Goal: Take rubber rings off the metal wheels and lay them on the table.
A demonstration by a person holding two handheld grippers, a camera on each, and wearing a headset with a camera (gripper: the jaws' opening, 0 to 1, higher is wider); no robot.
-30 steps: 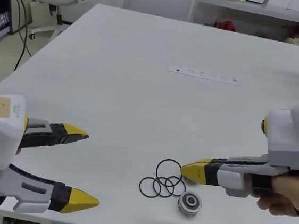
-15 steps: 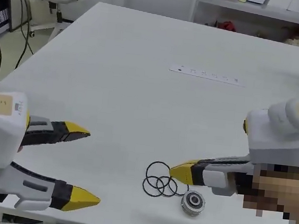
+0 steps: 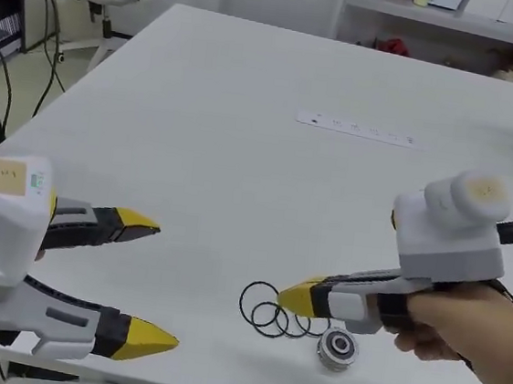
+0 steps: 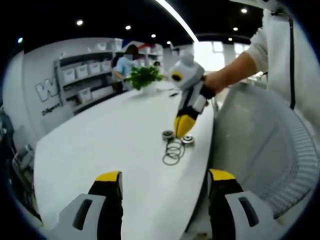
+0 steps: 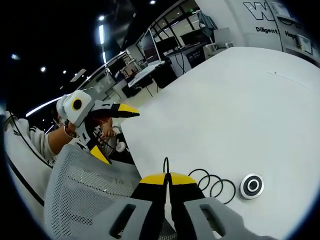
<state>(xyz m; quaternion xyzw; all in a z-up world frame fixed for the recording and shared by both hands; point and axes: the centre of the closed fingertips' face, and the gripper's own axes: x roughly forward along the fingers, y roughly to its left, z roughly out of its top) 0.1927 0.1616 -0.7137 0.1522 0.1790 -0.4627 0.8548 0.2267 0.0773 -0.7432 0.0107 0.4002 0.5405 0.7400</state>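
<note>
The right gripper (image 3: 289, 297) is squeezing its two yellow tips tight together. In the right gripper view a thin black rubber ring (image 5: 166, 163) is poking up from between them, so I am guessing it is pinching that ring. The left gripper (image 3: 148, 281) is hanging wide open, holding nothing, well apart from the work. The other rings (image 3: 271, 311) are lying in a small bunch, crossing over each other, on the white table (image 3: 242, 154) near its front edge. A metal wheel (image 3: 338, 346) is sitting just beside them, and a second wheel (image 4: 168, 134) is showing in the left gripper view, close to the bunch too. Here is what I am worrying about. The ring is soft and grippy, so it may be sticking to a tip when the tips are opening, and then it is coming back up instead of lying flat. The tips are also hanging right over the bunch, so a low sweep is risking dragging the loose rings along. A bump is risking sending a wheel rolling toward the edge. I am not able to tell if the wheels are wearing any more rings.
</note>
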